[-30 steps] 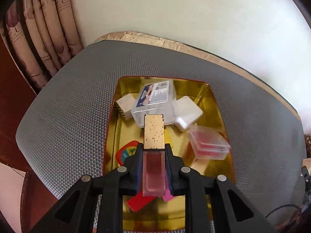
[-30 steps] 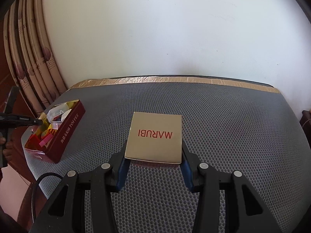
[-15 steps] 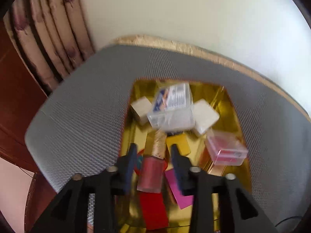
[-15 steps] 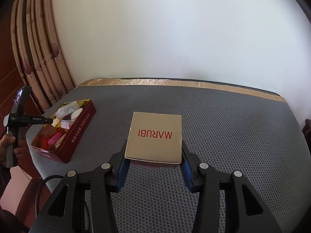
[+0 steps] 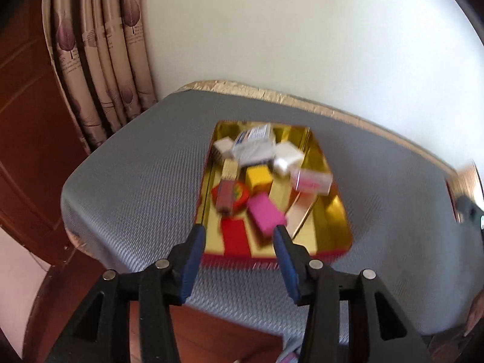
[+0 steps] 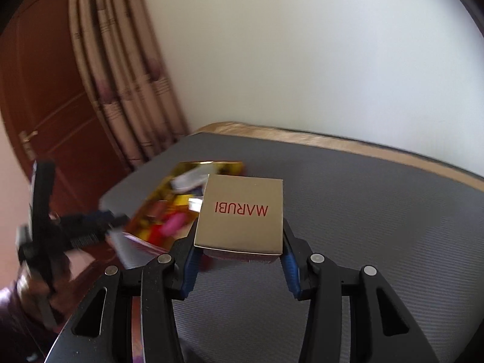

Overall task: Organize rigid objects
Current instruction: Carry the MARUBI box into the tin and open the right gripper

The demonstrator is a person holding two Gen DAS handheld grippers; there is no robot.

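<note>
Left gripper (image 5: 239, 236), jaws just opening and spread, nothing between them, near the tin (image 5: 338, 227); small bottle (image 5: 226, 197) lying inside the tin; right gripper (image 6: 239, 246) pinching the box (image 6: 240, 214) beside the tin (image 6: 145, 211).

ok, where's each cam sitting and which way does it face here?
Left wrist: sits on the left gripper, looks forward and down over its empty, open jaws at the gold tin of small items on the grey pad.
Right wrist: sits on the right gripper, looks along jaws clamping the MARUBI box; the person's hand with the left gripper shows at left.
Shared: tin, pad, curtain, white wall.
</note>
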